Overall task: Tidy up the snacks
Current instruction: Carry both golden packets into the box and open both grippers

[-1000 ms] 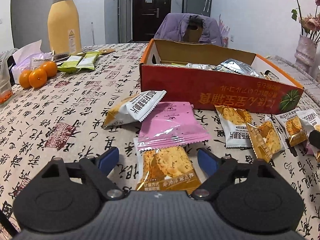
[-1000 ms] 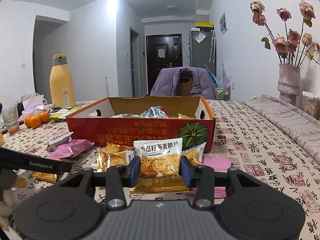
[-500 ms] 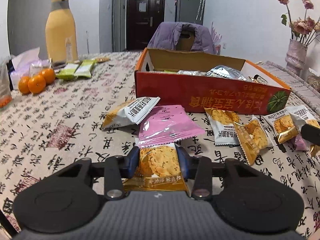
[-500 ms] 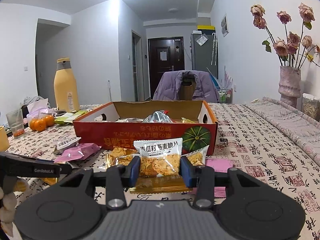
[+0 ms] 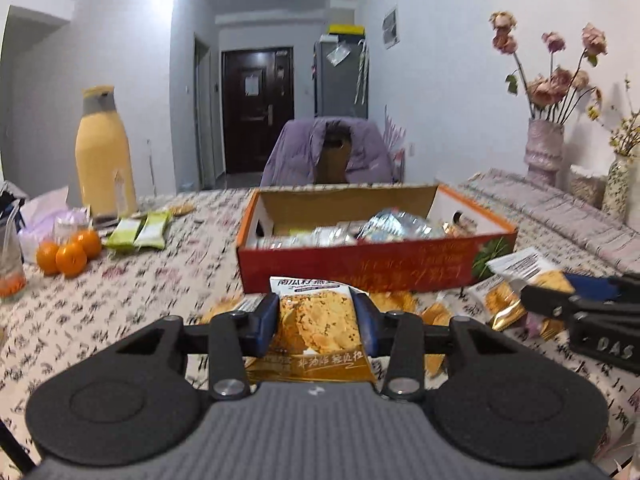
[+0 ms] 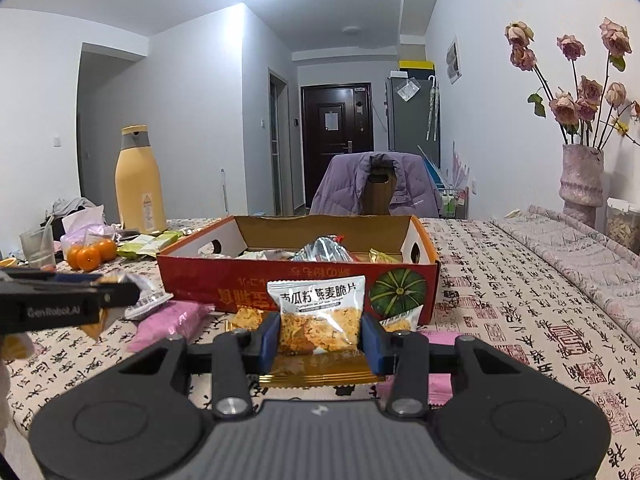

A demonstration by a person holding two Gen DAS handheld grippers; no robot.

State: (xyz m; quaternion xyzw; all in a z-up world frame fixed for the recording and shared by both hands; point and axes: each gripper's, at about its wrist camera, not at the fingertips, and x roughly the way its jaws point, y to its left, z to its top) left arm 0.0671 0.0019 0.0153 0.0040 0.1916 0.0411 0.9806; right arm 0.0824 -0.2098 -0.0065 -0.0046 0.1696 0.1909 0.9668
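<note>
Calligraphy-print tablecloth (image 5: 120, 312) below, my left gripper (image 5: 316, 320) and right gripper (image 6: 320, 334) each pinch an oat-crisp packet (image 5: 316, 320) (image 6: 318, 316); slick film could slip short of the red box (image 6: 296, 280).

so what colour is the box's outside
Red, with an orange rim and a green pumpkin picture on the box; clearest in the right wrist view.

The crisp packet (image 6: 320, 316) clamped in the right gripper (image 6: 320, 334) bears black Chinese print reading 南瓜籽燕麦脆片 on its white top band. The left gripper (image 6: 60, 308), seen from the right wrist, carries pale lettering "GenRobot.AI" on its black side. From the left wrist, the right gripper's black body shows the raised letters "DAS". The red box (image 6: 240, 288) has gold Chinese characters, upside down and not legible.
</note>
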